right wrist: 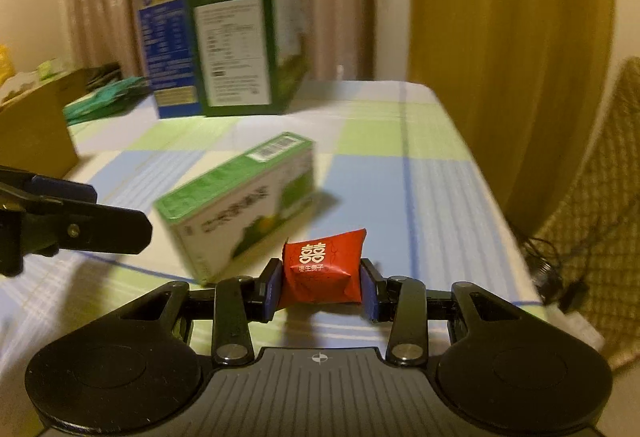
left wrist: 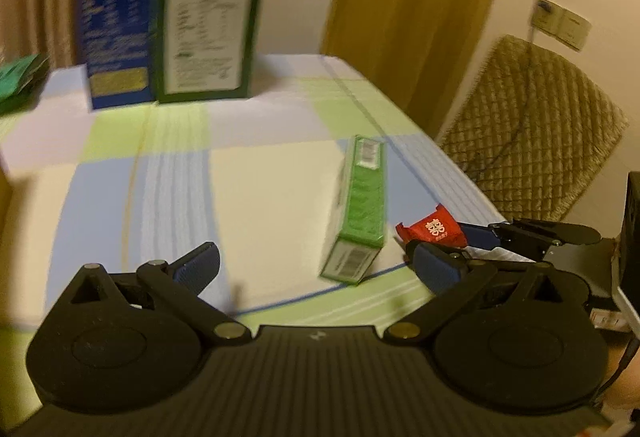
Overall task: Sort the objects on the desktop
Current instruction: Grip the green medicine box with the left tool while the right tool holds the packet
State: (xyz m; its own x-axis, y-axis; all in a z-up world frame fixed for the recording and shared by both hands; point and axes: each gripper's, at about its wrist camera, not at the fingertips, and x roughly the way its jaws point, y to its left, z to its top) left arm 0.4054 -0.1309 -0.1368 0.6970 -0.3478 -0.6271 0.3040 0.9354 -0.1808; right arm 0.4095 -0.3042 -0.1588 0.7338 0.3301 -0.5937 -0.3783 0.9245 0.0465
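Observation:
My right gripper is shut on a red candy packet with white characters, held just above the checked tablecloth. The packet also shows in the left wrist view, pinched in the right gripper. A small green box lies on its side just left of the packet, and shows in the left wrist view. My left gripper is open and empty, near the green box; one of its fingers shows at the left of the right wrist view.
A tall blue box and a dark green box stand at the back of the table. A teal packet and a cardboard box sit at the left. A quilted chair stands beyond the right edge.

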